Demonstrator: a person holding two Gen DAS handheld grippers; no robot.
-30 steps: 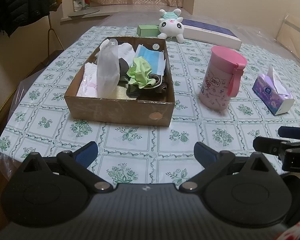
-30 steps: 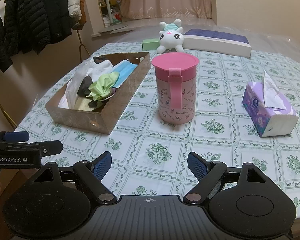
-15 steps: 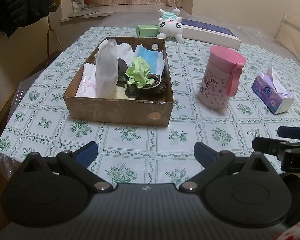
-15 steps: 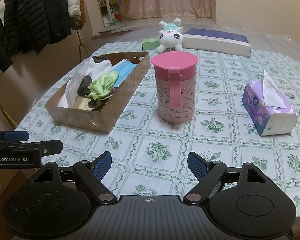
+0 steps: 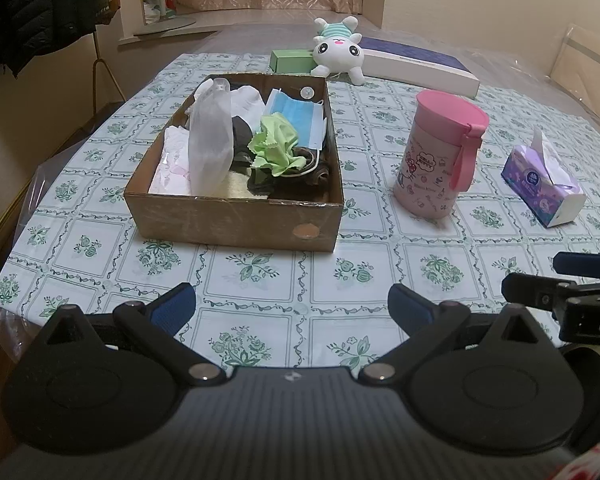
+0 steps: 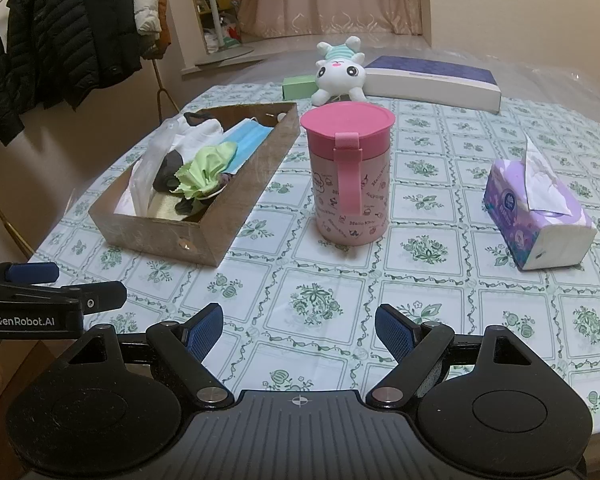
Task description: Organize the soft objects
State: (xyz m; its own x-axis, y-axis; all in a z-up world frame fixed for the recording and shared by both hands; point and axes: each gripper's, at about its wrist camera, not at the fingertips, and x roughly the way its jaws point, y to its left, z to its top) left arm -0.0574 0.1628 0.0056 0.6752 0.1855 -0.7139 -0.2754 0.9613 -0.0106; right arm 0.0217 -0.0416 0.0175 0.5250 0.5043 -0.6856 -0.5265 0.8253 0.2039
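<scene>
We held both grippers above the near edge of the table (image 5: 260,280), neither one touching anything. The left gripper (image 5: 292,306) had its jaws standing wide apart with only the flowered tablecloth showing between the blue pads, and the right gripper (image 6: 299,332) was the same — jaws spread, nothing between them. In the left wrist view the tip of the right gripper showed at the right edge, and in the right wrist view the left gripper's side showed at the left edge, so the two sat side by side. The soft things lay heaped in the cardboard box (image 5: 236,220), which stood ahead of the left gripper and well apart from it: a crumpled green cloth (image 5: 276,148) on top near the middle, a blue face mask (image 5: 296,116) behind it against the right wall, a translucent plastic bag (image 5: 210,136) standing up on the left, white fabric (image 5: 246,100) toward the far end, and some dark cloth (image 5: 260,178) underneath that we could not make out further. To the right of the box stood a pink lidded cup (image 6: 350,176), upright, straight ahead of the right gripper, and further right lay a purple tissue pack (image 6: 536,220) with a tissue sticking up from it. At the far side of the table a white plush toy (image 6: 340,74) rested — touching a flat box (image 6: 432,82) with a purple top, as far as we could tell — with a small green box (image 6: 298,86) just to its left.
</scene>
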